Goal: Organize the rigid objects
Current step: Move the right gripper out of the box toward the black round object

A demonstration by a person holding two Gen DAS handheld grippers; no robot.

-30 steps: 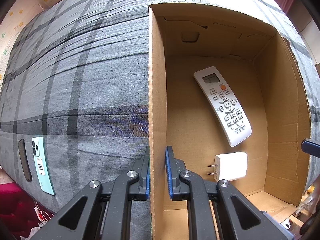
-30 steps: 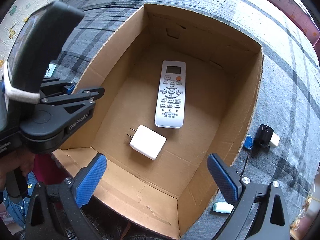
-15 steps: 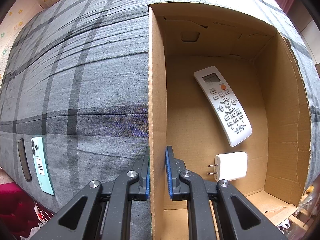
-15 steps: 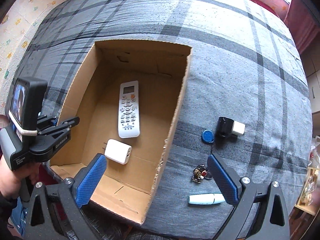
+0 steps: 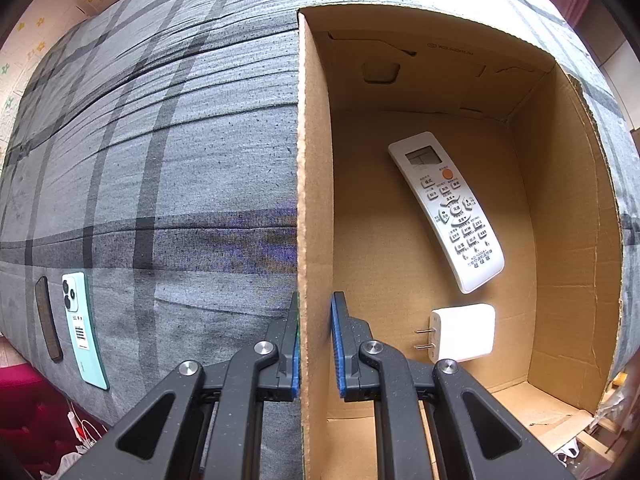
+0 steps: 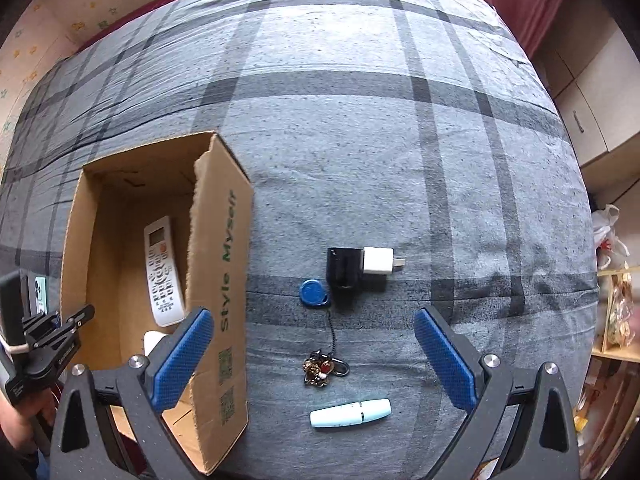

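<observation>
My left gripper [image 5: 316, 344] is shut on the left wall of an open cardboard box [image 5: 306, 160]. Inside lie a white remote [image 5: 448, 210] and a white charger [image 5: 464, 332]. My right gripper [image 6: 314, 354] is open and empty, to the right of the box [image 6: 218, 280], above a blue key tag [image 6: 314, 292], a keychain charm [image 6: 320, 366], a black-and-white plug adapter [image 6: 360, 266] and a pale blue tube [image 6: 350, 412] on the grey plaid bed cover. The left gripper [image 6: 48, 340] shows at the box's left wall.
A mint green phone [image 5: 80, 328] and a dark flat bar [image 5: 48, 324] lie at the bed's left edge. Cupboards [image 6: 584, 92] and a shelf with bags [image 6: 616, 300] stand to the right of the bed.
My right gripper has swung right, from over the box to over the small items on the bed cover. My left gripper has stayed clamped on the box wall.
</observation>
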